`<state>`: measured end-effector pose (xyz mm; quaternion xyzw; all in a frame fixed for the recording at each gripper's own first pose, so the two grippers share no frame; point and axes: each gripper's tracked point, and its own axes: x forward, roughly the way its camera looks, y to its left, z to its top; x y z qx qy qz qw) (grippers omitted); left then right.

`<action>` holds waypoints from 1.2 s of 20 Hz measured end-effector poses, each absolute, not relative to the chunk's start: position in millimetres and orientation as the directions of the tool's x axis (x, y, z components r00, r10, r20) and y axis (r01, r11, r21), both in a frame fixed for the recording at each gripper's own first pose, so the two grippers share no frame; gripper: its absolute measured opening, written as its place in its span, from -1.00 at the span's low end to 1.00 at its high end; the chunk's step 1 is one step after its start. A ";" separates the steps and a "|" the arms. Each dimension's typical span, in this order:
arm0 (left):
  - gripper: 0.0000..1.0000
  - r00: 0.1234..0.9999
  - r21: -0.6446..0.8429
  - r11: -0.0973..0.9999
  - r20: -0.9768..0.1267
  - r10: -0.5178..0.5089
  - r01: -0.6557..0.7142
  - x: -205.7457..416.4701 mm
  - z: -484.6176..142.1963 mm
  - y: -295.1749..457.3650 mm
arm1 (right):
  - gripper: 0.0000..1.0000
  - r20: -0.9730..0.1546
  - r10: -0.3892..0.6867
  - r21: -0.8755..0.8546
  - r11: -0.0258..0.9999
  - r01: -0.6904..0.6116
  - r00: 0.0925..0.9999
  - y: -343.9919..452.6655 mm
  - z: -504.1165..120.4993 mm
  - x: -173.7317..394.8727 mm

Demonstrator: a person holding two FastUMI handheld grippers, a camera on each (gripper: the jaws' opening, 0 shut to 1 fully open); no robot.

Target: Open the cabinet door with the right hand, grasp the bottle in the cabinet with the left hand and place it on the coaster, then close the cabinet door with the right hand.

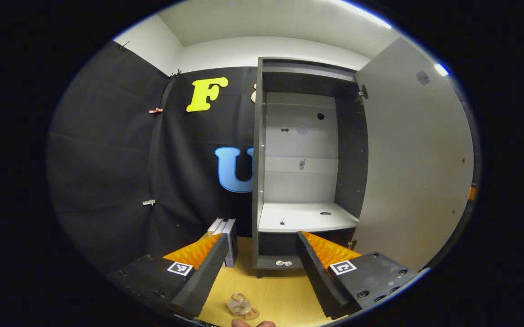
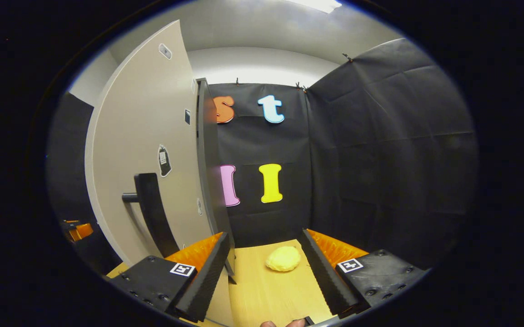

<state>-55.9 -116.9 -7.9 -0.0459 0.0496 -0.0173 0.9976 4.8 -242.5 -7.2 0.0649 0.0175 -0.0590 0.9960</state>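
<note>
one clear glass bottle (image 1: pixel 239 304) on its round coaster (image 1: pixel 249 313), one grey cabinet door (image 1: pixel 414 159) wide open, both grippers (image 1: pixel 259 254) (image 2: pixel 266 254) with fingers spread, empty

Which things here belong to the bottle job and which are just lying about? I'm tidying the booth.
Job: cabinet, its open door with handle, bottle on the coaster.
Lying about: books, yellow lump.

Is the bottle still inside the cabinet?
No: the bottle stands on the coaster on the table, and the cabinet shelf holds no bottle.
</note>
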 end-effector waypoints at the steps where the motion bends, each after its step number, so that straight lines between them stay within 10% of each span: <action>1: 0.84 0.996 -0.090 0.996 -0.087 -0.035 0.027 -55.1 0.0 -118.0 | 0.94 -0.042 -0.099 0.128 0.986 0.104 0.994 -237.3 -6.8 4.6; 24: 0.86 0.996 0.012 0.996 -0.038 -0.087 0.087 -60.3 16.0 -128.7 | 0.94 -0.084 0.073 0.181 0.982 -0.057 0.994 -122.8 -14.8 2.7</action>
